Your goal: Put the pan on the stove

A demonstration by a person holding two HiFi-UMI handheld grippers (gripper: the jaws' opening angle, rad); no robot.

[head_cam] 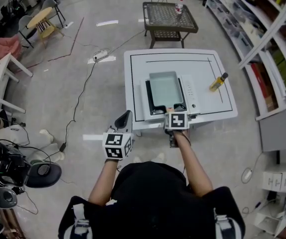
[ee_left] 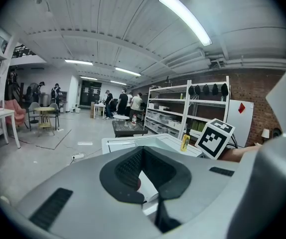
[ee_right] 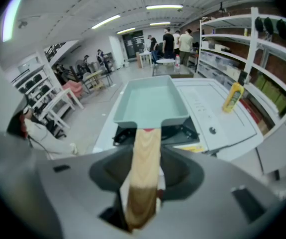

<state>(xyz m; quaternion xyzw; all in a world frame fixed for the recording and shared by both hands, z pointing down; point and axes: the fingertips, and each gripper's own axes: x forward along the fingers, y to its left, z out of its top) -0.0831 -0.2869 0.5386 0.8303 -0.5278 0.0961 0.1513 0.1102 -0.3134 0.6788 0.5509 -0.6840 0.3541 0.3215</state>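
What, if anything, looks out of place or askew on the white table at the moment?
Nothing stands out. The pan sits squarely on the stove, nothing is spilled, and the yellow bottle stands upright to its right. The wooden handle runs between the open jaws of the right tongs, with a gap on each side.

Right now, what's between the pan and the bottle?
Stove's white control panel, then a strip of bare table up to the bottle. Head view shows it.

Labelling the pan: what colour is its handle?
Light wood-grain handle on a pale mint-green pan; clearest in the right gripper view.
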